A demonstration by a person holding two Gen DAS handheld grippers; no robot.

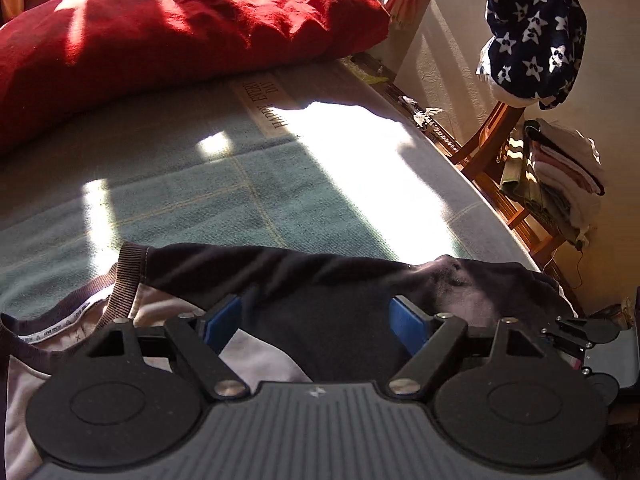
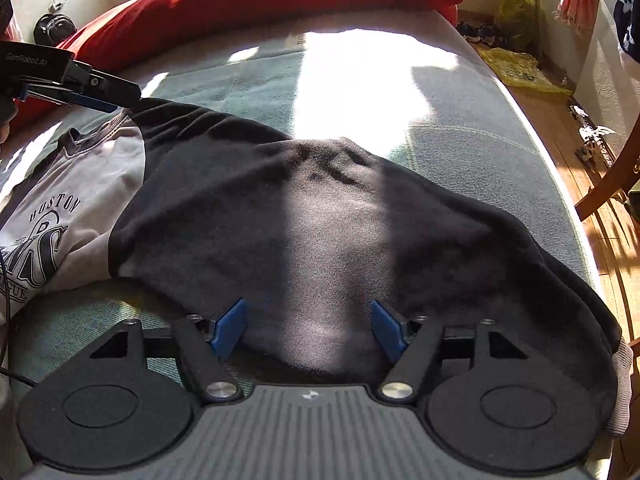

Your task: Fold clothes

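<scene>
A grey sweatshirt [image 2: 76,184] with black sleeves and a "BOSTON" print lies on the green-grey bed cover [image 2: 248,80]. One black sleeve [image 2: 320,216] is spread across it toward the bed's right edge. My right gripper [image 2: 308,328] is open just above the sleeve's near end, and the cloth lies loose between the blue pads [image 2: 230,326]. My left gripper [image 1: 316,322] hangs open above the black shoulder [image 1: 328,280], near the ribbed collar [image 1: 128,276]. In the right wrist view the left gripper [image 2: 100,96] shows at the far left by the collar.
A big red pillow [image 1: 180,28] fills the head of the bed. To the right stands a wooden chair [image 1: 492,136] with stacked folded clothes [image 1: 568,168] and a star-print blanket [image 1: 532,32]. The bed edge [image 2: 568,200] drops to a wooden floor with yellow bags [image 2: 516,68].
</scene>
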